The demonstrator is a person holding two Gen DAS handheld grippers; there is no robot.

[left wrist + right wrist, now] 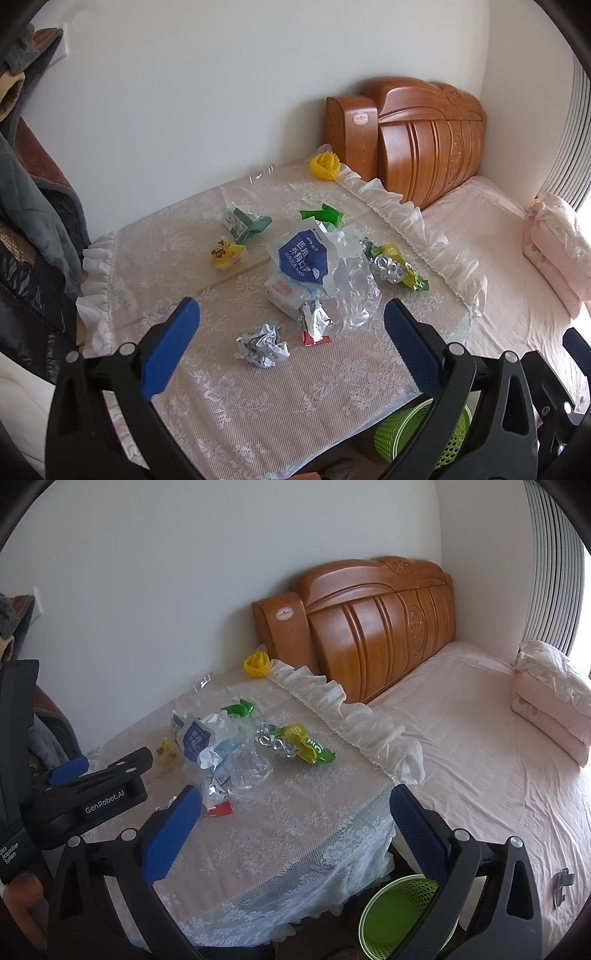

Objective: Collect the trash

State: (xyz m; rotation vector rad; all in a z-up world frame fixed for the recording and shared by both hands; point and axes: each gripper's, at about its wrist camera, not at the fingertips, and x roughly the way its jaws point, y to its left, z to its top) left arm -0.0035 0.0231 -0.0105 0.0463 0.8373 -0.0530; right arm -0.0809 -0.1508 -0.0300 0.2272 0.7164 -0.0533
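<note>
Fingers wide on both grippers, left (291, 332) and right (295, 823), nothing held (bin (399, 915) below table edge); centre left over foil ball (262, 344) before closing.

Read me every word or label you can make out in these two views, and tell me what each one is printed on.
"SURGICA MASK" with Chinese characters above it: blue mask packet.
"GenRobot.AI": left claw's black body, seen in the right wrist view.
"Data Acquisition System": the black handle, tiny, only roughly legible.
Round sticker on the headboard: too blurred to read.
Green-yellow snack wrapper: print unreadable.
</note>
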